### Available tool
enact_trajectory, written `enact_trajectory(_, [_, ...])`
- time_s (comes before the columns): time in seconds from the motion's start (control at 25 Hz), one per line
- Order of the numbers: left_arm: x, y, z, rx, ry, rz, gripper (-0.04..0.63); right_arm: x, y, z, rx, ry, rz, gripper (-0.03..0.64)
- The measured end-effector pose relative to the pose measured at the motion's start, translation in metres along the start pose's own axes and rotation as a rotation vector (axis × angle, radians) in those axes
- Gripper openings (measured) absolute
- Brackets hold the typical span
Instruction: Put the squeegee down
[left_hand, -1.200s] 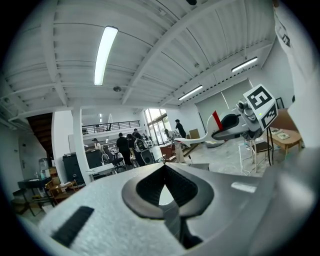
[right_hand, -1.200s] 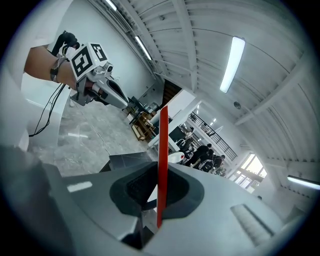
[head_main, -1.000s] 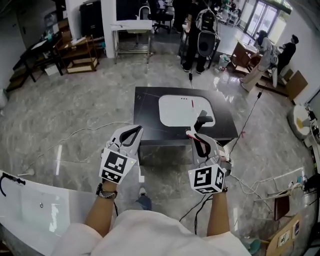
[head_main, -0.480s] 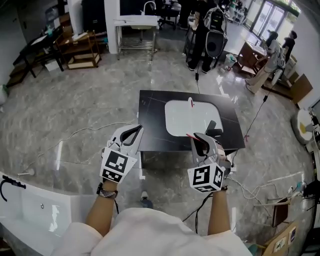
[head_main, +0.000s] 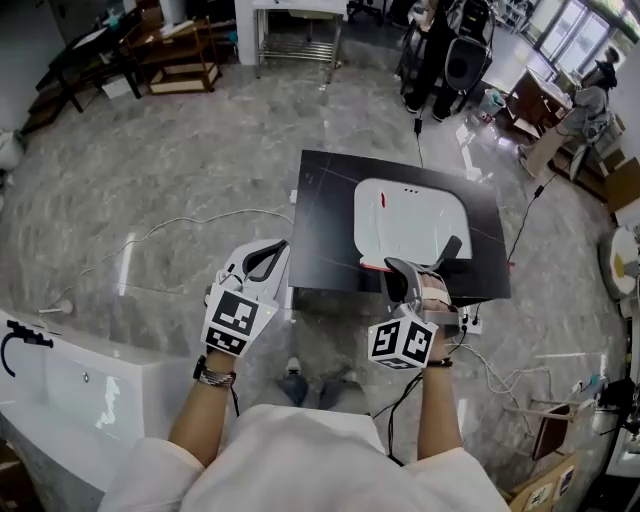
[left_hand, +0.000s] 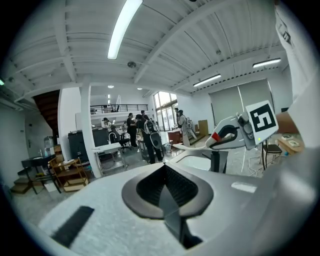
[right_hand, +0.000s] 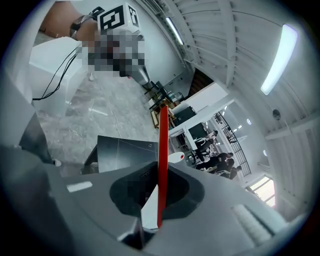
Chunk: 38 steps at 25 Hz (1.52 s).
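Right gripper (head_main: 402, 278): jaws nearly closed, clamping the squeegee (right_hand: 162, 150) on its thin red strip, over the table (head_main: 325, 230) edge at 6 o'clock. Judged light, with a flexible, slippery blade; the stiffer handle is the better hold. Left gripper (head_main: 265, 258): closed, empty.

The squeegee (right_hand: 161, 165) shows a thin red blade edge and a white body. It is clamped edge-on in the right gripper (head_main: 400, 272), its black handle jutting above the black table's (head_main: 330, 230) near edge.
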<state>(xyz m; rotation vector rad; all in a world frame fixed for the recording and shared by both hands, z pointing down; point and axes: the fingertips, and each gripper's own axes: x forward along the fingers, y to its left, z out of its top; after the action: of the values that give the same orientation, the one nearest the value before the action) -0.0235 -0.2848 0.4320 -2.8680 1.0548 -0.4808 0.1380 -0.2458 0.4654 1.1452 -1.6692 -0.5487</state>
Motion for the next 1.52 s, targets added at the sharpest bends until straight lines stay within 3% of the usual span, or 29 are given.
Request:
enact_trajectory(0.12, [0.005, 0.007, -0.022, -0.031, 0.041, 0.027, 0.005, 0.031, 0.027, -0.004, -0.023, -0.012, 0.076, 0.023])
enact_trajectory(0.32, [0.015, 0.017, -0.054, -0.063, 0.131, 0.1, 0.005, 0.078, 0.064, -0.01, -0.175, -0.034, 0.178, 0.023])
enact_trajectory(0.48, [0.025, 0.019, -0.077, -0.109, 0.187, 0.153, 0.005, 0.107, 0.091, -0.017, -0.234, -0.069, 0.258, 0.023])
enact_trajectory(0.68, [0.03, 0.023, -0.1, -0.149, 0.228, 0.207, 0.005, 0.144, 0.122, -0.026, -0.31, -0.088, 0.319, 0.023])
enact_trajectory(1.12, [0.024, 0.019, -0.155, -0.225, 0.342, 0.276, 0.005, 0.189, 0.165, -0.036, -0.374, -0.112, 0.389, 0.023])
enact_trajectory(1.52, [0.024, 0.006, -0.181, -0.265, 0.386, 0.29, 0.005, 0.194, 0.187, -0.042, -0.352, -0.135, 0.481, 0.065])
